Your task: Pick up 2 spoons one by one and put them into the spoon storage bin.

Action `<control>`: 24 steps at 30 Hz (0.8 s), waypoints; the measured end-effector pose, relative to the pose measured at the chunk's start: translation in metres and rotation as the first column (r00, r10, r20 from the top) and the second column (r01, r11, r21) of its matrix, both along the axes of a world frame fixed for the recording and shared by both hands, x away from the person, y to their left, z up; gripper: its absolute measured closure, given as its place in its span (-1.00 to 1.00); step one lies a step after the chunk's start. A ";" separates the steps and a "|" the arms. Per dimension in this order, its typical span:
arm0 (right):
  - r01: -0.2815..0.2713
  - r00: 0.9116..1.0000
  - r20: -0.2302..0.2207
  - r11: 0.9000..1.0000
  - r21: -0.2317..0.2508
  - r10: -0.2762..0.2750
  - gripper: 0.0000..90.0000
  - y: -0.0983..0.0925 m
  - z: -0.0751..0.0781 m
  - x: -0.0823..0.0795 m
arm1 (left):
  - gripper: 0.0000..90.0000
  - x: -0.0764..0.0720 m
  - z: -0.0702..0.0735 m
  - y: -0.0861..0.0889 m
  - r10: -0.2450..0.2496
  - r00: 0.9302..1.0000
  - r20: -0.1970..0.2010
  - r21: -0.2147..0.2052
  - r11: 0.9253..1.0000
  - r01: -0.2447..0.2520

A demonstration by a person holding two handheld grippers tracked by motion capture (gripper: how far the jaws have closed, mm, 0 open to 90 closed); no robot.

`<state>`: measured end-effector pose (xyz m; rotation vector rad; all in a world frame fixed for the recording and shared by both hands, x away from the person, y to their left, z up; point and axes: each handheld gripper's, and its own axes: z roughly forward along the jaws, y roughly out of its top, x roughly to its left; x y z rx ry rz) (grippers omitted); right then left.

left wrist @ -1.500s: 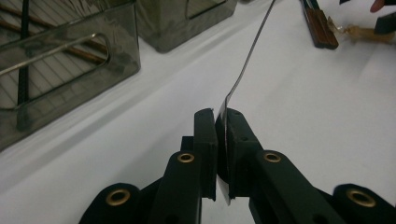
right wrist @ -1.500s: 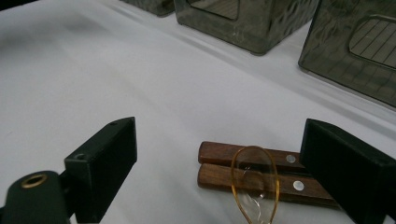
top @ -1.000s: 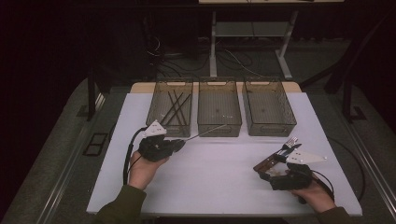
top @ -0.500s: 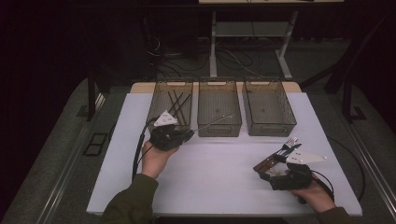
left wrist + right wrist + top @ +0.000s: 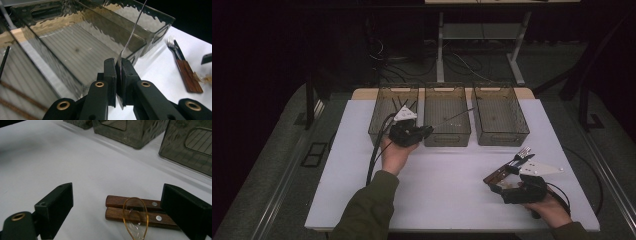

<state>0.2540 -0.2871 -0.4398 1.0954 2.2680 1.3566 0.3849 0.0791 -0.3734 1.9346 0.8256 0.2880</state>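
My left gripper [image 5: 428, 130] [image 5: 119, 75] is shut on a thin metal utensil [image 5: 455, 117] [image 5: 132, 32], seen edge-on between the pads. The utensil's far end reaches over the middle bin [image 5: 447, 134] [image 5: 62, 27]. My right gripper [image 5: 501, 182] [image 5: 120, 203] rests on the table at the front right, its jaws wide open. Between those jaws lie two wooden utensil handles [image 5: 117, 213] with a clear amber plastic spoon [image 5: 135, 218] on top of them. The wooden-handled forks [image 5: 513, 163] [image 5: 186, 75] lie side by side, tines pointing toward the bins.
Three smoky see-through bins stand in a row at the back of the white table [image 5: 452, 200]: the left bin [image 5: 382, 117] holds dark sticks [image 5: 404, 104], then the middle bin and the right bin [image 5: 501, 135]. Table legs and cables lie beyond.
The left hand has carried the metal utensil away from me toward the bins and slightly right; its tip now hangs over the middle bin. The right gripper has stayed put.
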 end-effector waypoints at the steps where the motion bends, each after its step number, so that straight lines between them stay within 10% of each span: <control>1: -0.001 1.000 0.000 1.000 0.000 0.001 -0.76 0.000 0.000 0.000 | 0.88 0.002 0.000 -0.003 0.006 1.000 -0.001 -0.004 1.000 -0.006; 24: -0.004 1.000 0.001 1.000 0.007 0.004 -0.76 0.001 0.001 -0.001 | 0.88 0.055 -0.014 -0.030 0.110 0.992 -0.060 0.157 0.983 -0.100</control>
